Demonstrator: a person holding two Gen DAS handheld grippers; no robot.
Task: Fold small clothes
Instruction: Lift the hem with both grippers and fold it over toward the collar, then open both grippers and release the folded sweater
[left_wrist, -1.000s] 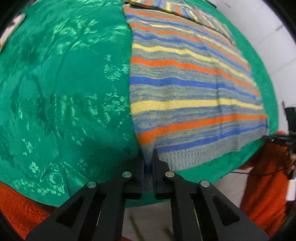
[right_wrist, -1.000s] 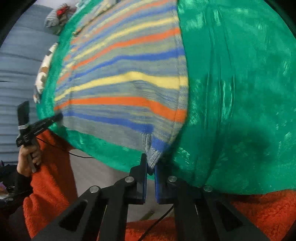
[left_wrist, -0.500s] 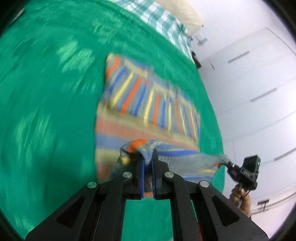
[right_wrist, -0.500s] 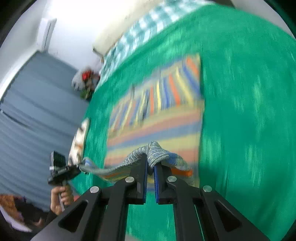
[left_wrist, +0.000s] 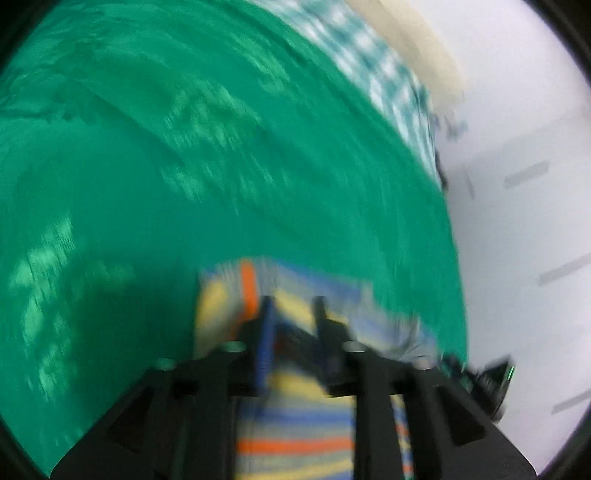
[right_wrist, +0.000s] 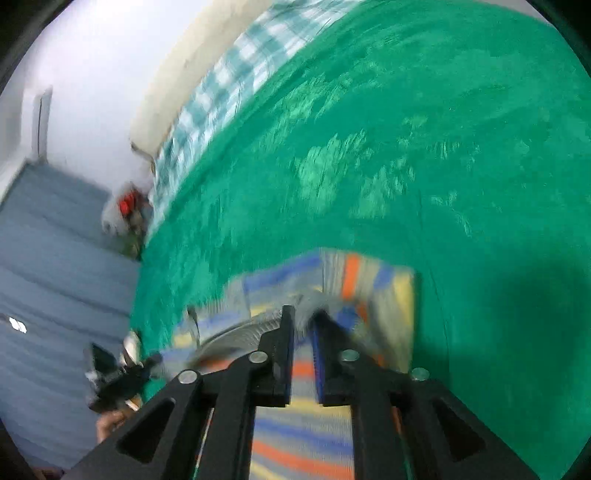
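Observation:
The striped knit sweater (left_wrist: 295, 435) in grey, blue, orange and yellow lies folded over itself on the green bedspread (left_wrist: 184, 184). Both views are motion-blurred. My left gripper (left_wrist: 293, 306) is over the sweater's far edge with its jaws parted and nothing between them. My right gripper (right_wrist: 303, 321) is over the same garment (right_wrist: 306, 443), jaws parted a little, with a grey hem edge (right_wrist: 310, 301) lying just past its fingertips. The other gripper shows at the side in each view, at the right in the left wrist view (left_wrist: 480, 373) and at the left in the right wrist view (right_wrist: 118, 376).
A checked teal and white sheet (right_wrist: 236, 77) and a cream headboard (right_wrist: 177, 74) lie at the bed's far end. White wardrobe doors (left_wrist: 535, 221) stand on one side. Grey curtains (right_wrist: 48, 258) and a small red and white object (right_wrist: 125, 210) are on the other side.
Both grippers carried the sweater's bottom hem up and forward over the garment, folding it. Their jaws, shut on the hem before, now stand parted with the cloth lying below.

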